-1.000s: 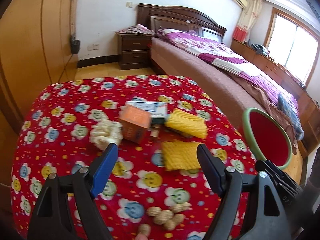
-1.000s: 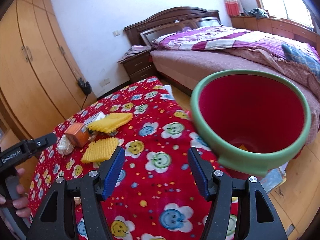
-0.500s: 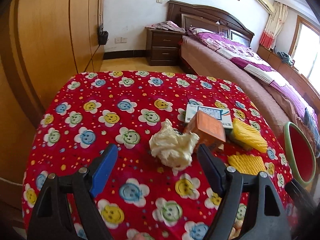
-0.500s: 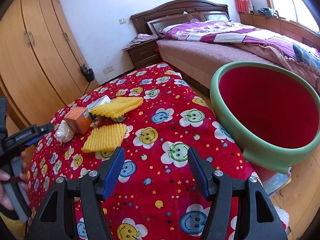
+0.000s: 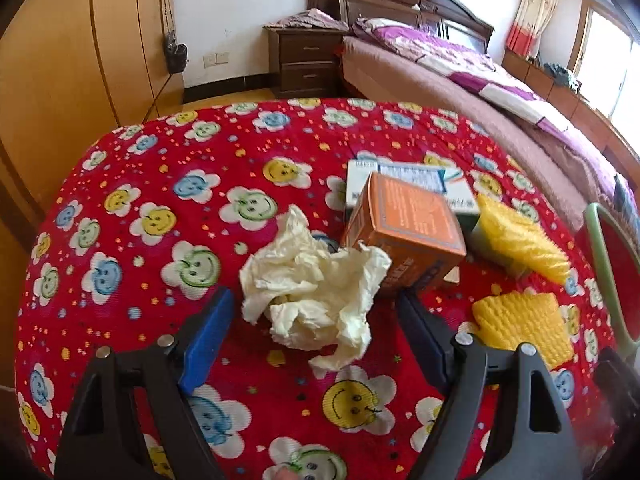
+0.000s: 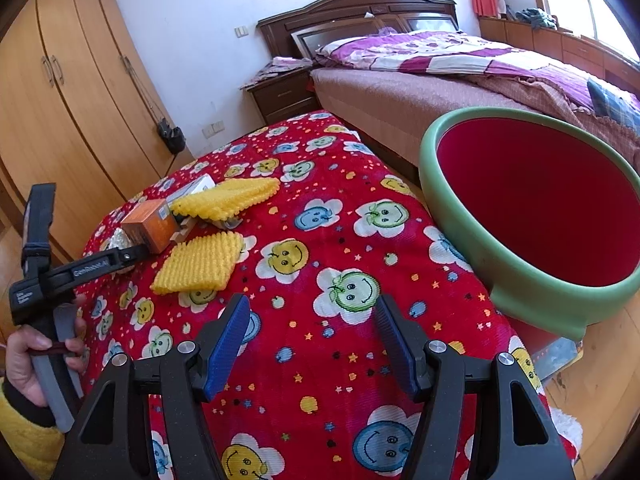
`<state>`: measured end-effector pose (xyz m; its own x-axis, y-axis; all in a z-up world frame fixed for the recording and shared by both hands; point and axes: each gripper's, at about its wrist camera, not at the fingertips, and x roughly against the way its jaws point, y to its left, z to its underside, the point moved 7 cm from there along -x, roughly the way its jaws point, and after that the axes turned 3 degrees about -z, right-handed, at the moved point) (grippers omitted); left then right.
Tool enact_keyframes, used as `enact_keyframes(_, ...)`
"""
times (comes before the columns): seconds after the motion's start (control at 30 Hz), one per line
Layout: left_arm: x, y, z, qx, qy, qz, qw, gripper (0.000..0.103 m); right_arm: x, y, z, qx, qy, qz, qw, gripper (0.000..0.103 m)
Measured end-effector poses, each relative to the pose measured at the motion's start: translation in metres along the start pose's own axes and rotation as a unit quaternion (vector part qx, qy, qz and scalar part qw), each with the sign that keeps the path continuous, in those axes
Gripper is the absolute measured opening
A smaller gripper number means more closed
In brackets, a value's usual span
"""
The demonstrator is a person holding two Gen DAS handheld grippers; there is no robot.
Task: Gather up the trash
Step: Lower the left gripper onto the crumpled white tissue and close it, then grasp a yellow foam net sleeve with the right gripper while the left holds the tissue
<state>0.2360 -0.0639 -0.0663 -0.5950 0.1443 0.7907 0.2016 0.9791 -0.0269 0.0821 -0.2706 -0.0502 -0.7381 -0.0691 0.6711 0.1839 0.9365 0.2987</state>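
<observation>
A crumpled cream tissue [image 5: 316, 292] lies on the red flower-print tablecloth [image 5: 160, 184]. My left gripper [image 5: 314, 298] hangs open just over it, one blue pad on each side, neither touching. An orange box [image 5: 404, 232] leans right behind the tissue, on a white box [image 5: 404, 184]. Two yellow foam pieces [image 5: 520, 244] [image 5: 524, 324] lie to the right. In the right wrist view my right gripper [image 6: 312, 304] is open and empty above bare cloth. The red bin with a green rim [image 6: 532, 292] stands beside the table at the right.
A hand [image 6: 36, 360] in a yellow sleeve holds the left gripper's handle at the table's left. A bed [image 6: 440, 76] and a nightstand [image 5: 308, 60] stand beyond the table, and wooden wardrobes [image 6: 60, 100] stand on the left. The bin's rim [image 5: 604, 272] shows at the right edge.
The left gripper swung left and sank toward the tissue, which now sits between its tips; the peanuts left the view. The right gripper hardly moved.
</observation>
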Motion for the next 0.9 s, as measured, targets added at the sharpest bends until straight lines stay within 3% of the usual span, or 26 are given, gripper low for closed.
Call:
enact_keyframes(0.07,-0.003,-0.001,0.001,0.0,-0.001,-0.007,1.0,0.08,0.0,0.001,0.0,0.0,0.001,-0.001,1.0,0.066)
enact_keyframes(0.17,-0.002,-0.003,-0.001,-0.004,-0.007,-0.01,0.9999,0.069,-0.001,0.0,0.001,-0.002,0.002,-0.003,1.0,0.066)
enact_keyframes(0.33,0.001,0.0,-0.001,0.002,-0.014,-0.005,0.9999,0.04,-0.002,0.0,0.001,-0.003,0.002,-0.003,1.0,0.066)
enact_keyframes(0.6,0.027,0.004,0.009,0.029,-0.017,0.032,0.9989,0.036,-0.002,0.002,0.0,0.004,0.003,0.0,1.0,0.066)
enact_keyframes(0.9,0.053,0.014,0.026,0.061,-0.03,0.03,0.9973,0.036,-0.008,0.032,-0.01,0.035,0.008,-0.026,0.999,0.066)
